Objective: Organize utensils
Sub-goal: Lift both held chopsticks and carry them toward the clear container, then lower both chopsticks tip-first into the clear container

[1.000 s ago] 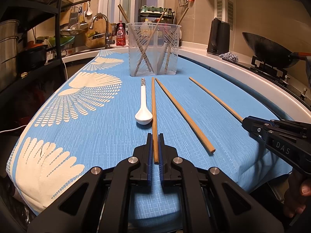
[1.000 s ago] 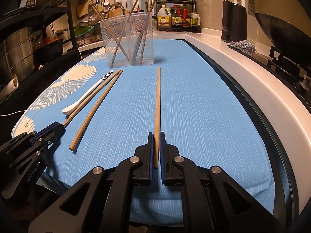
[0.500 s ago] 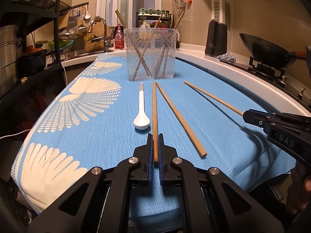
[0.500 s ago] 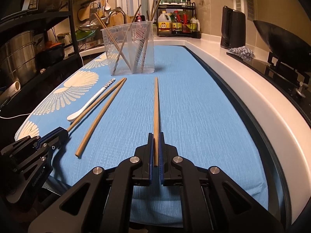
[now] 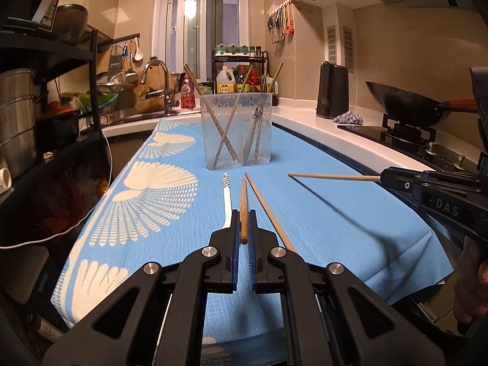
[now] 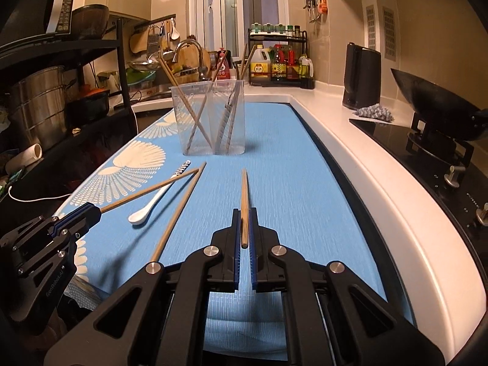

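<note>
My left gripper (image 5: 243,218) is shut on a wooden chopstick (image 5: 243,201) and holds it above the blue cloth (image 5: 335,222), pointing at the clear utensil holder (image 5: 236,132). My right gripper (image 6: 243,218) is shut on another chopstick (image 6: 244,195), also lifted off the cloth. A third chopstick (image 5: 268,210) and a white spoon (image 6: 152,204) lie on the cloth between the grippers. The holder (image 6: 210,119) has several chopsticks standing in it. The right gripper also shows in the left wrist view (image 5: 381,178), and the left gripper in the right wrist view (image 6: 99,212).
A black kettle (image 5: 332,94) and a wok (image 5: 408,103) on the stove stand on the right counter. A black rack with metal pots (image 6: 39,106) is on the left. A sink tap (image 5: 158,85) and bottles (image 6: 277,64) are behind the holder.
Both grippers have risen, each lifting its chopstick off the cloth. The third chopstick and the spoon have not moved.
</note>
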The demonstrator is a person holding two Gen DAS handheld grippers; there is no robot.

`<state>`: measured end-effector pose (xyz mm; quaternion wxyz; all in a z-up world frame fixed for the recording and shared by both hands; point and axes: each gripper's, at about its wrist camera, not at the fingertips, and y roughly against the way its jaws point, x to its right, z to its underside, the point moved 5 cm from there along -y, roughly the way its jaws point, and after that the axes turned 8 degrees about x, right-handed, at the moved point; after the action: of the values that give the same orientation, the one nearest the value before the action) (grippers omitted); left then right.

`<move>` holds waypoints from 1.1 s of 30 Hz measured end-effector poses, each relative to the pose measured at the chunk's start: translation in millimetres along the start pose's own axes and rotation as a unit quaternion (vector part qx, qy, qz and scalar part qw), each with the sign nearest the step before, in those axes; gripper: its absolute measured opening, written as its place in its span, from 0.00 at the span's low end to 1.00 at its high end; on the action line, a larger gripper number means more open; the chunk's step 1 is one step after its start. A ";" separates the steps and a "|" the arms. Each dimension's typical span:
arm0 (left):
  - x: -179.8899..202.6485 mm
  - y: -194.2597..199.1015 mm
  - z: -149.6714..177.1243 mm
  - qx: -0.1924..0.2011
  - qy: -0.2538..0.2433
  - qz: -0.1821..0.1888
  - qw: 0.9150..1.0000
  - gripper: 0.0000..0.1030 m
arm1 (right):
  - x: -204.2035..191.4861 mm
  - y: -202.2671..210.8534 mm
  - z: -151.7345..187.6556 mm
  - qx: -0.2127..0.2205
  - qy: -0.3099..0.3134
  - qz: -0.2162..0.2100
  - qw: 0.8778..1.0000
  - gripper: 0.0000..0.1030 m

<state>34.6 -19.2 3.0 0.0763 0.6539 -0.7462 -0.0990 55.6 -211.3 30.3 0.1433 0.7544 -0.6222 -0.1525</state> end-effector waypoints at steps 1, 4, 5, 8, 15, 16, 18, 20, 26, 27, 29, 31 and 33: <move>-0.4 0.8 -2.1 0.002 -0.001 0.000 1.000 0.05 | 0.0 1.1 -1.9 0.002 0.000 0.000 1.000 0.05; -0.5 3.6 -8.5 0.010 -0.005 -0.001 1.000 0.05 | -0.1 4.7 -7.4 0.009 -0.001 0.000 1.000 0.05; -0.3 4.3 -10.0 0.013 -0.007 -0.001 1.000 0.05 | 0.3 5.6 -9.1 0.010 0.000 -0.001 1.000 0.05; 0.1 7.3 -15.6 0.020 -0.012 -0.001 1.000 0.05 | -0.2 9.0 -14.0 0.016 0.001 -0.001 1.000 0.05; -2.9 12.3 -34.3 0.038 -0.015 -0.001 0.999 0.05 | -0.1 17.4 -30.9 0.034 0.005 -0.003 0.999 0.05; -3.7 12.4 -38.1 0.041 -0.016 -0.001 0.999 0.05 | 0.1 18.3 -34.5 0.037 0.006 -0.004 0.999 0.05; -4.6 11.7 -44.7 0.046 -0.015 -0.002 0.999 0.05 | -0.2 19.8 -41.2 0.043 0.010 -0.003 0.999 0.05; -6.1 10.7 -51.5 0.048 -0.013 -0.002 0.999 0.05 | -1.3 20.0 -47.8 0.049 0.015 -0.001 0.999 0.05; -7.0 8.9 -72.0 0.051 -0.017 0.007 0.999 0.05 | -5.6 18.3 -70.7 0.061 0.023 -0.007 0.998 0.05; -8.5 7.6 -75.0 0.048 -0.016 0.009 0.999 0.05 | -7.4 17.6 -75.3 0.062 0.025 -0.008 0.998 0.05; -12.2 3.5 -83.8 0.041 -0.010 0.013 0.999 0.05 | -8.5 16.1 -84.8 0.064 0.028 -0.009 0.998 0.05; -15.1 -1.5 -94.0 0.034 -0.005 0.020 0.999 0.05 | -8.8 13.2 -94.9 0.061 0.027 -0.012 0.998 0.05; -16.8 -6.3 -103.3 0.024 -0.001 0.026 0.999 0.05 | -9.7 9.4 -103.5 0.059 0.028 -0.015 0.998 0.05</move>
<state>68.0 -8.3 101.7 0.0623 0.6354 -0.7655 -0.0796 87.7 -200.7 129.1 0.1139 0.7746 -0.6147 -0.0962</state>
